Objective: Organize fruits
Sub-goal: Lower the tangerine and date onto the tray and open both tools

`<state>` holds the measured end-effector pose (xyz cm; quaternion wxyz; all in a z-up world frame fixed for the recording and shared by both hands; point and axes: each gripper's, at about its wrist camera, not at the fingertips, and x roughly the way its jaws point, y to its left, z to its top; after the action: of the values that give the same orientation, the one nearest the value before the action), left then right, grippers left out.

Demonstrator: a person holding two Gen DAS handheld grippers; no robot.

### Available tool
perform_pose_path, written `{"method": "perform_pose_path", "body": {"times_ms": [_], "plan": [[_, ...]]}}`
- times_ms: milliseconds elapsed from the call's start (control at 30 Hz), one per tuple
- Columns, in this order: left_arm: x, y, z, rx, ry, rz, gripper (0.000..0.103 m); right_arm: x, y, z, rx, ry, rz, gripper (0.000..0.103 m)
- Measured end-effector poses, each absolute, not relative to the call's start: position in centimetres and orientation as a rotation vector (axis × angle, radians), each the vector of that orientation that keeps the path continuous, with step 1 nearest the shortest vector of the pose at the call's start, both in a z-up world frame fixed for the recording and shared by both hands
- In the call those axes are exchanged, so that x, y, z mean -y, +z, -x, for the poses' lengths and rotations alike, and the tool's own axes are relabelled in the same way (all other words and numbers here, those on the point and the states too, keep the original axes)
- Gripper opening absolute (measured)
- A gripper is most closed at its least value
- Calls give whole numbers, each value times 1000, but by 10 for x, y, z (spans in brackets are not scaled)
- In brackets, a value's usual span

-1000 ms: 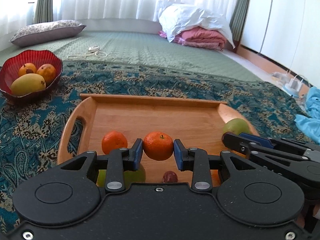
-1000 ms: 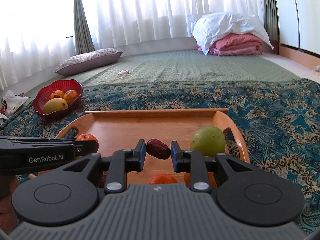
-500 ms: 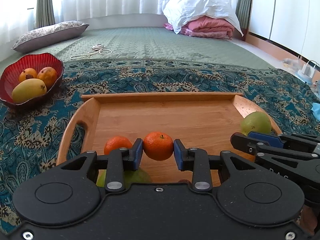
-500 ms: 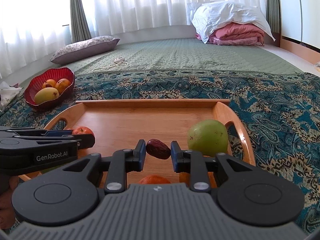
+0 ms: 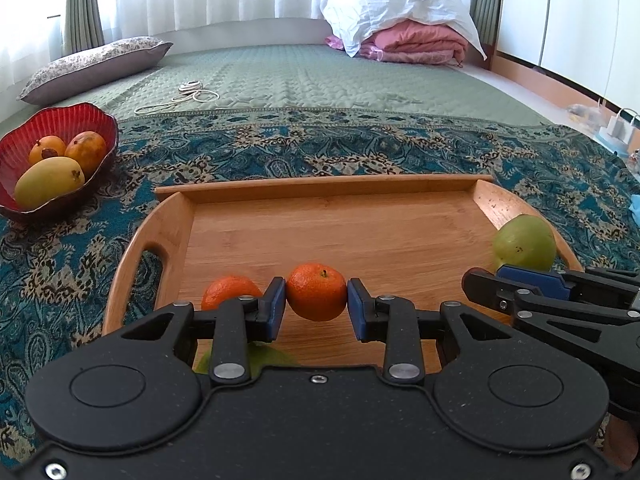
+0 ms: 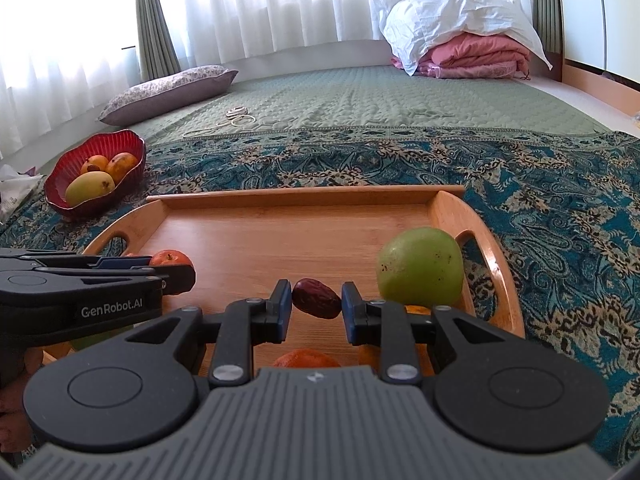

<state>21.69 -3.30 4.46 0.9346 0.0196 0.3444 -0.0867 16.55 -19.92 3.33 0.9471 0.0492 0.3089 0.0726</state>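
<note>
Carried clamped tangerine in left gripper and clamped date in right gripper forward and lower over tray, placing next

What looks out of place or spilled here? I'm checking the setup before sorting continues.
Nothing is spilled or damaged. The wooden tray sits flat on the patterned cloth, the fruit on it whole. The red bowl stands upright. The one stray item is a white cord lying loose on the green quilt.

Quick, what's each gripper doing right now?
Left gripper: closed on the tangerine.
Right gripper: closed on the brown date.
</note>
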Motion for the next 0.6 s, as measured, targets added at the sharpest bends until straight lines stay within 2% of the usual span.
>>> {"method": "perform_pose_path", "body": {"times_ms": [600], "plan": [[34, 42, -221, -710, -176, -47, 32, 190, 29, -166, -629, 164, -65, 35]]}}
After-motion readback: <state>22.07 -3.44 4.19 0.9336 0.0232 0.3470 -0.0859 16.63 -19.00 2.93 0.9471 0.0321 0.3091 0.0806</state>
